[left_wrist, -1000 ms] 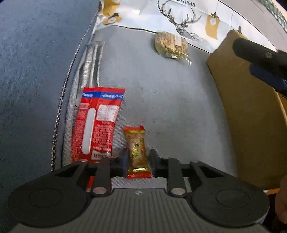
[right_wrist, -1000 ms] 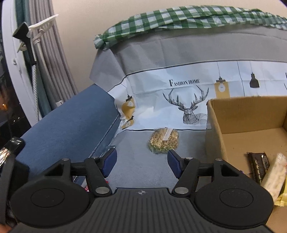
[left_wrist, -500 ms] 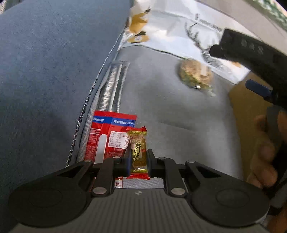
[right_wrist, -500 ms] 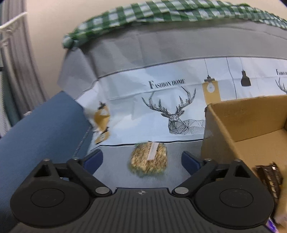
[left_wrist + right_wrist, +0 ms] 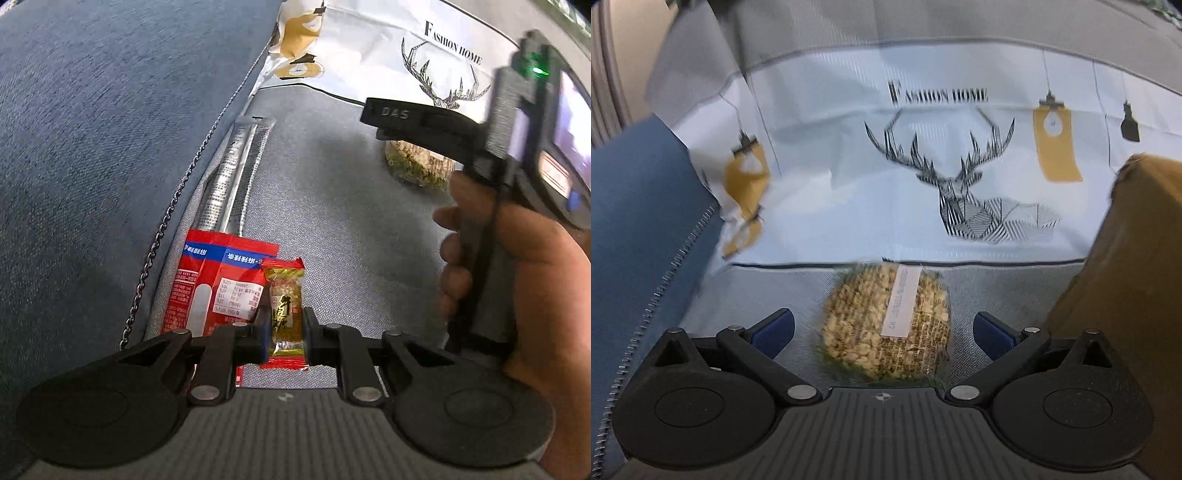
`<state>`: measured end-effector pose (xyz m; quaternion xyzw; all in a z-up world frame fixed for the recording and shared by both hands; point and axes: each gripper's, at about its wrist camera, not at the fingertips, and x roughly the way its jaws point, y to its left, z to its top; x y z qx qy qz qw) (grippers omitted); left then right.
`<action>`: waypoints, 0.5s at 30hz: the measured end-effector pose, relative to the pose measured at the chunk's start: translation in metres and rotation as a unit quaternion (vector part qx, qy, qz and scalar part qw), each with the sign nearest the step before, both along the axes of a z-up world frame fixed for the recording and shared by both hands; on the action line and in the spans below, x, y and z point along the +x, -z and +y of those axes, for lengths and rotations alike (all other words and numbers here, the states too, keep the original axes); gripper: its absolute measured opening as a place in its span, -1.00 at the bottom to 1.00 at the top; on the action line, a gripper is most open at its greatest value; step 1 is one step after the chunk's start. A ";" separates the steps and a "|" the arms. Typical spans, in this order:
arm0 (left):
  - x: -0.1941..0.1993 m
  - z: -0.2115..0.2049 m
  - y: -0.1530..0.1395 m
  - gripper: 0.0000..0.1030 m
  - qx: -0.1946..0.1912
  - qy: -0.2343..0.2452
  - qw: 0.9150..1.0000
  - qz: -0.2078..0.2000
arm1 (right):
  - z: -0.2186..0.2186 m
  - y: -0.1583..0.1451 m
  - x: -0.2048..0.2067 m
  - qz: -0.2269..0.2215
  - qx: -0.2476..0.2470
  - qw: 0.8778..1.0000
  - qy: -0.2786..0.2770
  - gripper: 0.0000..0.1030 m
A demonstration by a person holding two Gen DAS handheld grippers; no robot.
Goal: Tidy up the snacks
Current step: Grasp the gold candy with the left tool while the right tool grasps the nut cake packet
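We had the left claw (image 5: 286, 334) clenched on the gold candy (image 5: 285, 314), just beside the red packet (image 5: 207, 284). Our right claw (image 5: 882, 332) stood wide, released, around the rice cake (image 5: 886, 325), the cardboard box (image 5: 1126, 295) near its right edge

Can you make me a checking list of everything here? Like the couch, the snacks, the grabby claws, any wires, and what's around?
Surface: grey seat cover, snacks lying on it.
Job's things: small gold candy between the left fingers; round grain cake in clear wrap; cardboard box at right.
Clutter: red packet and silver stick pack, beside the candy.
Grippers: left gripper shut on the candy; right gripper open, fingers either side of the grain cake.
Cables: nothing seen.
Surroundings: blue cushion; deer-print cloth reading FASHION HOME.
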<state>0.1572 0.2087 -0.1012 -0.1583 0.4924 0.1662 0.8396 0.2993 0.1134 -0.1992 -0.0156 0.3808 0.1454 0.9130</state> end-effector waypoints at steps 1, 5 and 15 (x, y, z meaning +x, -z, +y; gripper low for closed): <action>0.000 0.000 0.000 -0.65 -0.001 0.000 1.000 0.001 | 0.002 0.001 0.001 0.000 -0.004 1.000 -0.001 0.98; -0.001 0.000 -0.001 -0.65 -0.004 -0.001 1.000 0.004 | 0.008 0.005 0.002 0.000 -0.023 1.000 -0.019 0.60; 0.001 0.009 -0.003 -0.65 -0.022 -0.016 1.000 0.002 | -0.002 -0.022 -0.029 -0.024 -0.013 0.999 -0.016 0.57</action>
